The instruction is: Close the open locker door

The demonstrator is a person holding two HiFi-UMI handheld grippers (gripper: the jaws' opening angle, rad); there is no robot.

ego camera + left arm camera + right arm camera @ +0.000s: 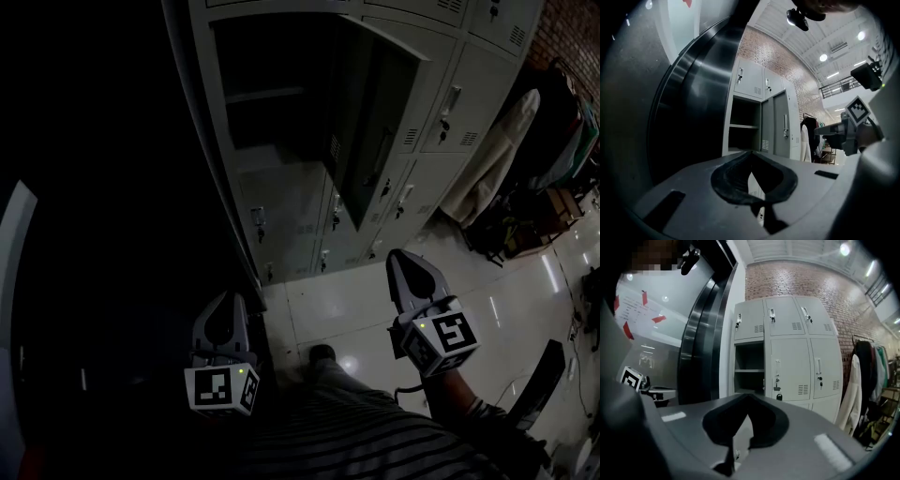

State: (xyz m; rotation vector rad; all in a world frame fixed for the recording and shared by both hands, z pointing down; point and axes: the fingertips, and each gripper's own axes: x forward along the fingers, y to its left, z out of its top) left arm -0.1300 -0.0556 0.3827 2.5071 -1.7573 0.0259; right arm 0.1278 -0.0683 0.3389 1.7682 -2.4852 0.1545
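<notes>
The right gripper (411,274) has its jaws pressed together at the tips, with nothing between them. The left gripper (225,317) is closed and empty too. Both point toward the locker bank (281,202) and sit well apart from it, over the glossy floor (511,300). The open locker door (375,141) stands out from the right edge of its dark compartment (272,89), with its free edge toward the person. Bare tiles lie between the grippers and the door. A dark curved wall (689,93) crowds the left gripper, and a white coat (492,155) hangs to the right of the lockers. The right gripper is held farther forward than the left.
</notes>
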